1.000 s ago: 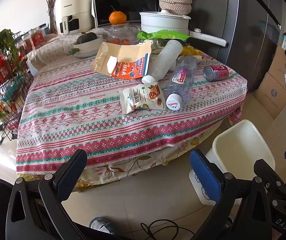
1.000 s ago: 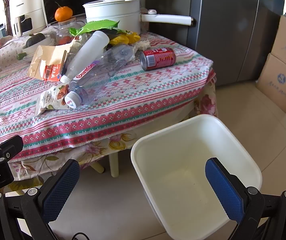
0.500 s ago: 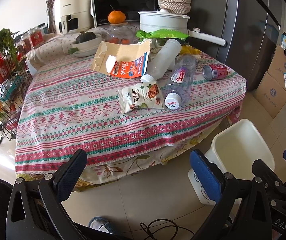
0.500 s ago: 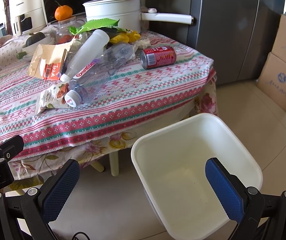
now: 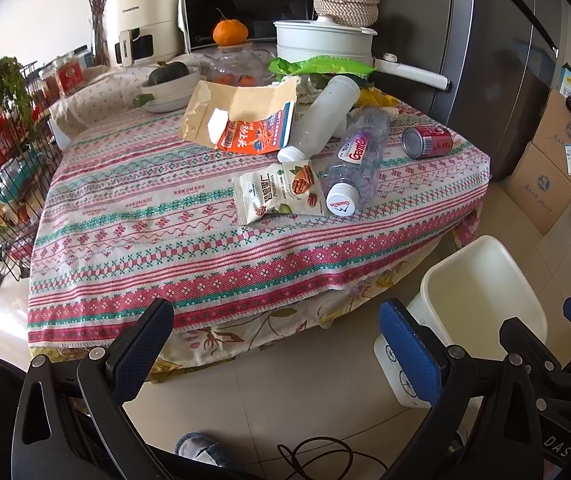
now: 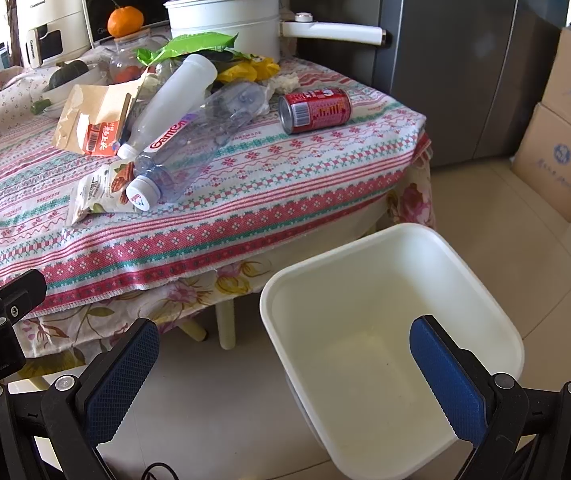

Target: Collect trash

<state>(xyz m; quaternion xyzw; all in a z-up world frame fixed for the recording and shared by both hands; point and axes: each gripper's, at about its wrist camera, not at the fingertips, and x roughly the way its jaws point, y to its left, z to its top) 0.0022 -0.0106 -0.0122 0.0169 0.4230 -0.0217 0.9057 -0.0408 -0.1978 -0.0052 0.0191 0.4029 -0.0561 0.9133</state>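
Plastic bin: we see the white bin (image 6: 481, 280) on the floor just beside the table's right corner, upright, nothing in it that we can make out.
Trash location: all of it lies on the striped tablecloth (image 5: 133, 232) — nut packet (image 5: 275, 192), clear water bottle (image 5: 355, 160), white bottle (image 5: 321, 120), torn paper bag (image 5: 241, 120), red can (image 5: 427, 142), green wrapper (image 5: 317, 66).
Pile: clear water bottle rests on the nut packet's edge; white bottle leans across the torn paper bag and touches the clear one.
Can: on its side, apart from the pile, near the table's right edge.
Left gripper (image 5: 281, 348): fingers spread wide, nothing between them, low in front of the table edge.
Right gripper (image 6: 285, 364): fingers spread wide, holding nothing, hanging above the bin.
Risk, rolling: we judge the red can and both bottles may roll off the cloth if nudged sideways; round bodies, open edge close by.
Risk, pile: pulling the nut packet first could drag the clear water bottle along, since the bottle lies on it.
Risk, wrong pick: white pot (image 5: 325, 40), bowl with squash (image 5: 169, 84) and orange (image 5: 230, 32) crowd the far side; not trash in our view, easy to knock.
Risk, slip: thin packet lies flat on soft cloth, so fingers may pinch fabric too.
Other containers: glass jar (image 5: 233, 68) under the orange holds small orange fruit; pot contents hidden.
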